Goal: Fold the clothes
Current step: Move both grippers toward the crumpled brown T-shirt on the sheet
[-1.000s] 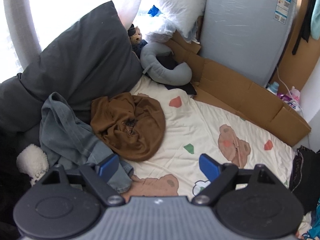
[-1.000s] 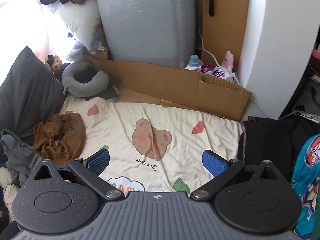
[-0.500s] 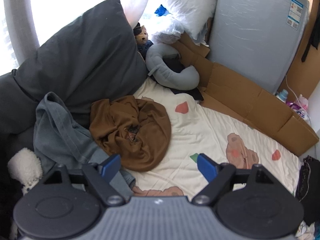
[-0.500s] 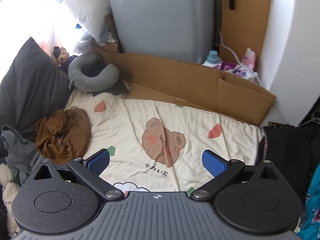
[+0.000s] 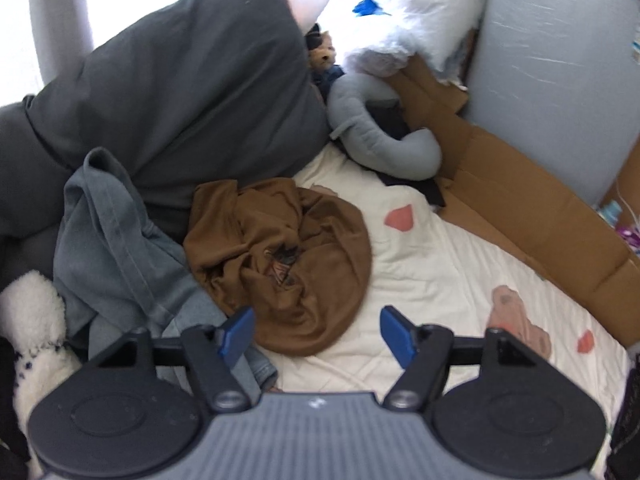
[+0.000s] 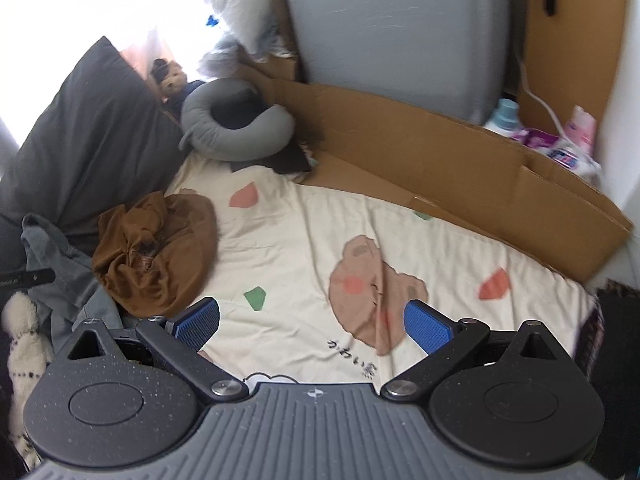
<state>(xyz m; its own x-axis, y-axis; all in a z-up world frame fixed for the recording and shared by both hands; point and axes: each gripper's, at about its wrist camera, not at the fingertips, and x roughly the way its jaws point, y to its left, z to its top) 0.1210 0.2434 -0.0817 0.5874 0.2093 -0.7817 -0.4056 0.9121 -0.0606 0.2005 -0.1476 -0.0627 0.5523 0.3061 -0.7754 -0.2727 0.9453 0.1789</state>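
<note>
Cardboard [image 6: 460,168] bordering the patterned bedsheet [image 6: 320,240]

Grey garment [image 5: 116,256] partly behind left tongs [image 5: 316,334]

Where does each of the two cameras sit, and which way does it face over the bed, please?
Left wrist: on the left gripper, angled down at the brown garment and grey garment; only its own open blue-padded fingers show.
Right wrist: on the right gripper, angled down at the bear-print sheet; only its own open fingers show.
Shared: both garments, sheet, dark pillow, neck pillow, cardboard.
</note>
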